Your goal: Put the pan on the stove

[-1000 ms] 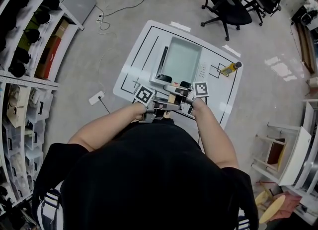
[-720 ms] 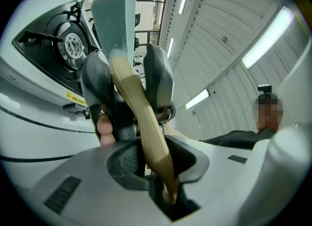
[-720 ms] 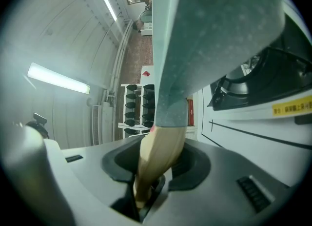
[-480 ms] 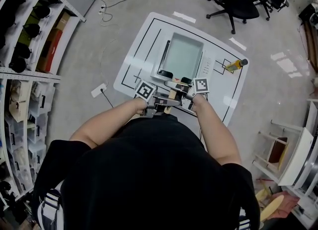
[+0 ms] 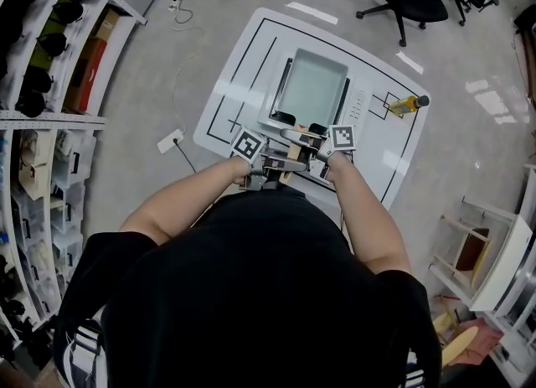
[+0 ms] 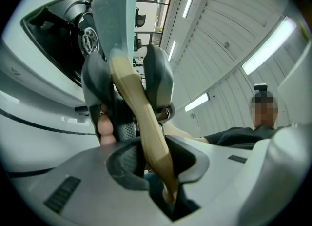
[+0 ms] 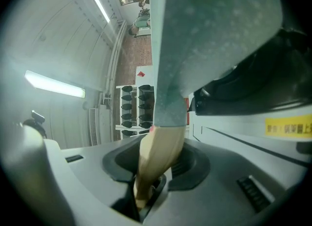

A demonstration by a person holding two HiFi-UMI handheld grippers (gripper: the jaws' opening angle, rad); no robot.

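Hardly anything has shifted in a second: my left gripper (image 6: 156, 167) and right gripper (image 7: 150, 171) stay clamped tight on the wooden handle (image 6: 141, 122), two grips, I'd judge, to keep it level. Ahead of both, the pan (image 5: 314, 89) sits over the stove (image 7: 253, 83); touchdown I can't confirm.

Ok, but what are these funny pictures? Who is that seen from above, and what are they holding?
The big picture comes from a camera on a person's head, looking down at their own arms. Each hand holds a tool that ends in tongs. The other two pictures come from little cameras riding on those tools. The left tongs and the right tongs are both shut on the wooden handle of a grey pan. The pan is over the stove on a white table. I cannot tell whether it rests there yet. A yellow bottle is nearby on the table.
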